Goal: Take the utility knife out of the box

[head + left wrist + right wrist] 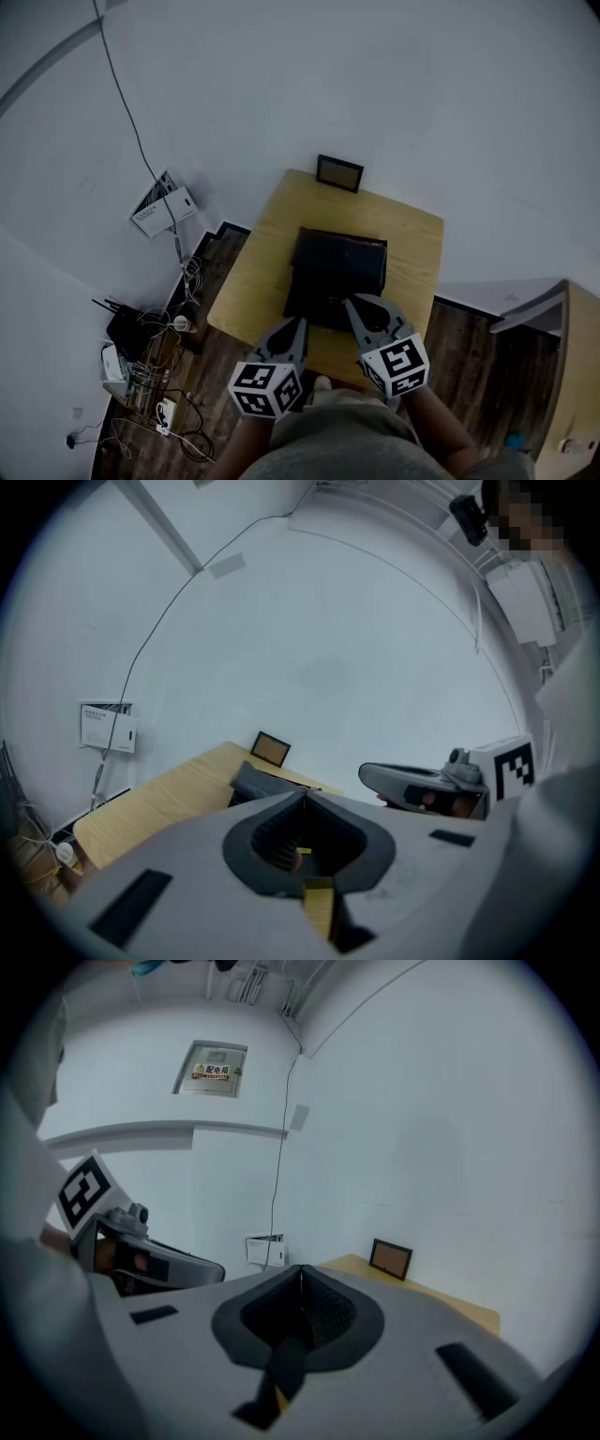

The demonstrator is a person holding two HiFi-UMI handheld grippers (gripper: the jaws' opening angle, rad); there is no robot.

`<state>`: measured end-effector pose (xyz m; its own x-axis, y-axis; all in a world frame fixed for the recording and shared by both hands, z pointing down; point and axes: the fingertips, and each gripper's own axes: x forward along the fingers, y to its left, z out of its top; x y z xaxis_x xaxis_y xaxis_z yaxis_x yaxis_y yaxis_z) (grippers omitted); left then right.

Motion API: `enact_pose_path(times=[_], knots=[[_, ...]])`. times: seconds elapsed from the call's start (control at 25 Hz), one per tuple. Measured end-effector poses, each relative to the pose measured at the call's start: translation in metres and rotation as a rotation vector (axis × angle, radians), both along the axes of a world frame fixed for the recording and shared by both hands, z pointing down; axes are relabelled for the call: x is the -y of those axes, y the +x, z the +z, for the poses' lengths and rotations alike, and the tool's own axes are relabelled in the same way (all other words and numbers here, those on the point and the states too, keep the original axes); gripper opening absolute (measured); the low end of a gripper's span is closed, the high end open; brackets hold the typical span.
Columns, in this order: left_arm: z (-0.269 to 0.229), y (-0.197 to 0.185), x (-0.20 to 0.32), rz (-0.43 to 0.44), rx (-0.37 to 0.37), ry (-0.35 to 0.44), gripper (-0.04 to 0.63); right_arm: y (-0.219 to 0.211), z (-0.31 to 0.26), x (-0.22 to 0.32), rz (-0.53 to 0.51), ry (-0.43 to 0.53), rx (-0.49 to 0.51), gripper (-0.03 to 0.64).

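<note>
A black box [337, 272] lies closed on a small wooden table [272, 234]; in the left gripper view the box [253, 782] shows just beyond the jaws. No utility knife is in sight. My left gripper [298, 323] hovers at the table's near edge, just short of the box's near left corner, its jaws shut and empty [303, 794]. My right gripper [352, 302] reaches over the box's near edge, also shut with nothing in it [301, 1267]. Each gripper shows in the other's view: the right gripper [375, 775] and the left gripper [211, 1267].
A small dark picture frame [339, 173] stands at the table's far edge against the white wall. Cables and electronics [141, 356] clutter the floor at left, below a white wall box [161, 206]. A wooden cabinet [581, 375] stands at right.
</note>
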<state>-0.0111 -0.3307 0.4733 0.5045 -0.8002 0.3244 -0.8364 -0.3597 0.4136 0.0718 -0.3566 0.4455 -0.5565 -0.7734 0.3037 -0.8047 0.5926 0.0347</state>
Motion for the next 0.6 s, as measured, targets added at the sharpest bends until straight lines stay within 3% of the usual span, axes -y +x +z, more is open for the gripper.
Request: enact_pose_path(times=[0.36, 0.6], knots=[[0.023, 0.0, 0.011, -0.035, 0.014, -0.064, 0.004, -0.003, 0.063, 0.034, -0.099, -0.102, -0.13, 0.002], [0.036, -0.003, 0.009, -0.057, 0.012, -0.101, 0.005, -0.004, 0.117, 0.045, -0.177, -0.189, -0.287, 0.002]])
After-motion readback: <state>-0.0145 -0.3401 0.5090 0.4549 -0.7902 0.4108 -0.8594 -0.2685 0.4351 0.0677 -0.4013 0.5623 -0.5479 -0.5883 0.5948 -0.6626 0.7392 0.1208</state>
